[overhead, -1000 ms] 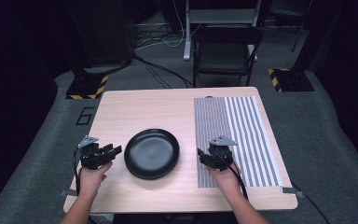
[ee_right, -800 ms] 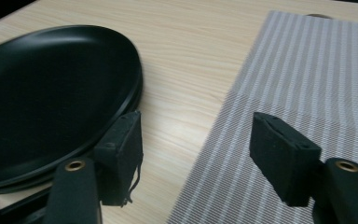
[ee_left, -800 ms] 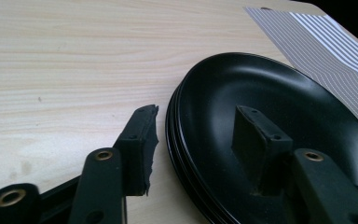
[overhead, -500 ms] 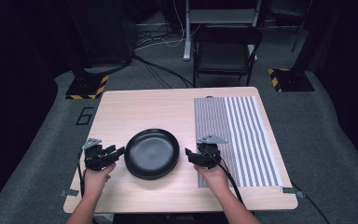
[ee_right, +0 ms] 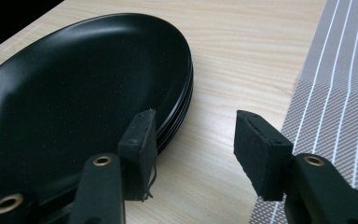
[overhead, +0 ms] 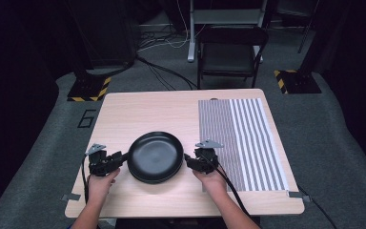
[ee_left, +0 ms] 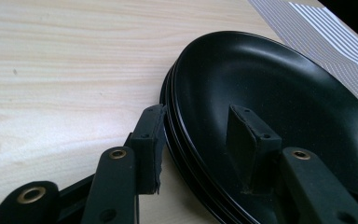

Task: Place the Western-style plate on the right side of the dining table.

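Though unclamped, plates (overhead: 155, 157) between jaws

Black plates on pale wood

The stacked plates (ee_left: 279, 88) look smooth with a soft satin sheen; the table (overhead: 147, 107) is light wood grain, matt. The striped mat (ee_right: 345, 79) looks like woven cloth. Gripper pads (ee_right: 261, 151) are matt black foam or rubber, with brass-coloured rivets.

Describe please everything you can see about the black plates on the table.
The black plates are a stack of several round, shallow, matte dishes with layered rims, lying flat on the wooden table, left of the striped mat. The left tongs straddle their left rim, one pad over the dish; the right tongs stand beside the right rim.
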The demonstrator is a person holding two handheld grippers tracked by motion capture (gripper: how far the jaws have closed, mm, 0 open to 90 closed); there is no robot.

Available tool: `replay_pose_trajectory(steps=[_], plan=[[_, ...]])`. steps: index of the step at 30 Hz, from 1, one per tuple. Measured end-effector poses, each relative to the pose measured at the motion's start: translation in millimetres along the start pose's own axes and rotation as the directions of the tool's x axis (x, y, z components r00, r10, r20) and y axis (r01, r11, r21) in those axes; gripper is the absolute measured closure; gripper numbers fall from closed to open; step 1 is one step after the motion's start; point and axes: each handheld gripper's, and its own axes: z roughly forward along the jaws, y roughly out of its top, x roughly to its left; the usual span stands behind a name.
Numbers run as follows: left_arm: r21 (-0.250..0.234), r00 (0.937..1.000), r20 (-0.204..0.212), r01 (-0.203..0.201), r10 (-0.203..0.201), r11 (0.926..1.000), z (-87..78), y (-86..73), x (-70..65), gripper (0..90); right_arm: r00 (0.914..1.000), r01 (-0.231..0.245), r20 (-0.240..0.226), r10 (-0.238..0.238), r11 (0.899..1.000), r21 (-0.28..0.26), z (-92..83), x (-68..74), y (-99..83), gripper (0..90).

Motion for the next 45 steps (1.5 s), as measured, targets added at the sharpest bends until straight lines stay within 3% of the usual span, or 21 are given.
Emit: replay_pose_trajectory(steps=[7,15,20,21,22,24,25,30,37,38,40,42,45], plan=[[0.018,0.9994,0.002,0.036,-0.036,0.9992,3.4,-1.1,2.2,62.0,0.9984,-0.053,-0.02,0.053,0.999,0.002,4.0,-1.9,-0.9,53.9],[0.02,0.9978,-0.002,0.067,-0.067,0.9976,5.5,-3.6,0.8,65.5,0.997,-0.072,-0.028,0.072,0.997,0.008,7.1,-0.2,-1.9,59.7],[0.033,0.9955,0.009,0.094,-0.094,0.9951,5.9,-6.8,3.0,69.7,0.9784,-0.198,-0.056,0.199,0.98,0.02,10.7,-3.1,-0.9,61.5],[0.033,0.9955,0.009,0.094,-0.094,0.9951,5.9,-6.8,3.0,71.0,0.9784,-0.198,-0.056,0.199,0.98,0.02,10.7,-3.1,-0.9,61.5],[0.036,0.9956,0.012,0.093,-0.093,0.995,6.1,-7.4,3.3,72.4,0.9716,-0.227,-0.064,0.228,0.974,0.025,12.5,-5.3,-0.2,63.6],[0.043,0.9954,0.019,0.093,-0.094,0.9948,6.6,-8.2,3.7,73.1,0.9682,-0.238,-0.071,0.24,0.971,0.03,13.5,-6.2,0.3,64.8],[0.042,0.9948,0.026,0.097,-0.098,0.9944,7.6,-8.6,2.9,74.8,0.9617,-0.26,-0.08,0.262,0.965,0.039,15.3,-7.1,0.8,66.3],[0.041,0.9966,0.018,0.079,-0.08,0.996,8.5,-9.5,0.5,77.1,0.9534,-0.282,-0.098,0.285,0.958,0.047,18.9,-4.8,2.1,67.8],[0.034,0.9931,0.033,0.112,-0.113,0.9932,8.4,-10.6,3.4,78.1,0.9553,-0.272,-0.101,0.278,0.96,0.065,24.1,1.2,4.3,73.7],[0.038,0.9929,0.034,0.113,-0.114,0.9929,8.1,-10.4,3.3,78.3,0.9474,-0.294,-0.107,0.302,0.952,0.083,26.2,1.6,4.2,76.5],[0.038,0.9923,0.036,0.117,-0.119,0.9923,7.9,-10.2,3.4,78.6,0.947,-0.298,-0.101,0.305,0.951,0.08,26.9,1.3,4.2,78.0],[0.036,0.9926,0.033,0.116,-0.117,0.9926,7.7,-10.0,3.2,79.2,0.9383,-0.321,-0.104,0.33,0.943,0.088,26.9,0.1,4.7,78.8],[0.031,0.9922,0.03,0.12,-0.121,0.9923,7.9,-9.7,2.9,79.9,0.9321,-0.339,-0.104,0.347,0.937,0.091,27.6,-0.9,5.3,79.3]])
